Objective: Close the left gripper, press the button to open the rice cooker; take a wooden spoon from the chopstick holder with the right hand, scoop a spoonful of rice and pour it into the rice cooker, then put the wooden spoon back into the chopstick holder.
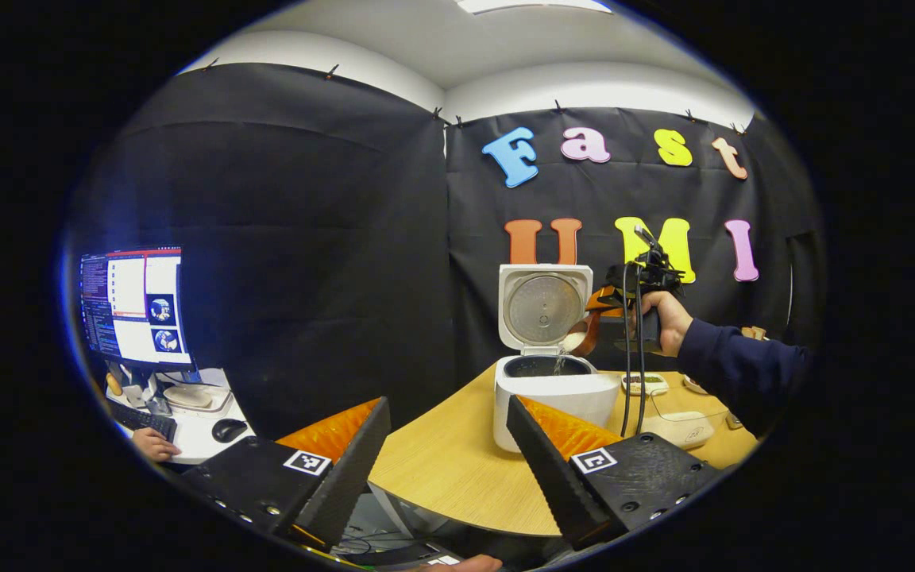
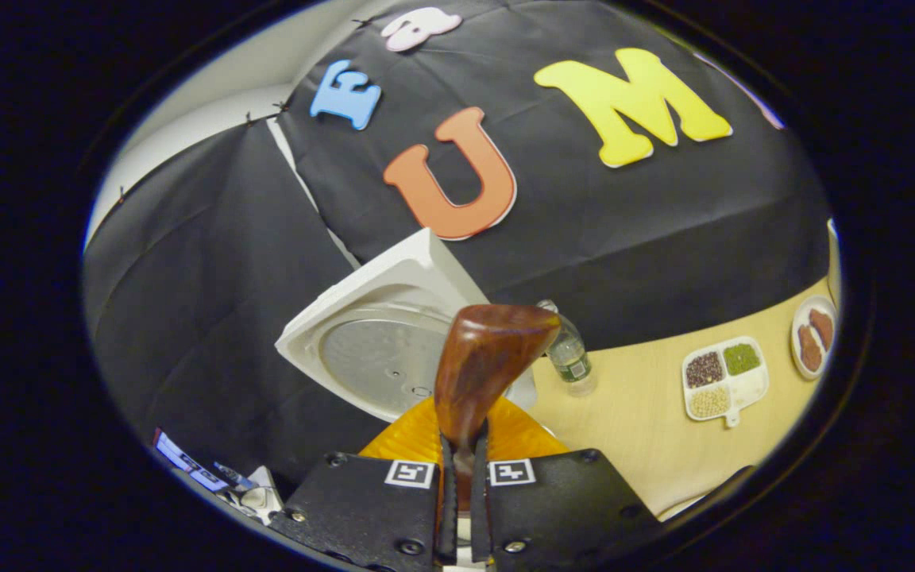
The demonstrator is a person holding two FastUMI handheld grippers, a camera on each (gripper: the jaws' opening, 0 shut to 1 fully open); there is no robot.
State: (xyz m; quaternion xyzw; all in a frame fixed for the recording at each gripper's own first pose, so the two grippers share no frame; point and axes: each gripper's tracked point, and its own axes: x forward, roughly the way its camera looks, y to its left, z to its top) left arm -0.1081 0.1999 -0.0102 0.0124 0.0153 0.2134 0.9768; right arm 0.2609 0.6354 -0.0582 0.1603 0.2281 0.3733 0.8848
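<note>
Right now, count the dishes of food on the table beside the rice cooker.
2: a divided tray of grains right of the water bottle, and a round plate at the table's far right. Others may be hidden.

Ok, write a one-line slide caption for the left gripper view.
Right tongs tip the wooden spoon, pouring rice into the open rice cooker on the table.

No legible text anywhere (only square coded markers on the grippers).

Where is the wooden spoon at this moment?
The wooden spoon is clamped in the right gripper; in the left gripper view it is tipped over the open rice cooker, just right of the raised lid.
</note>
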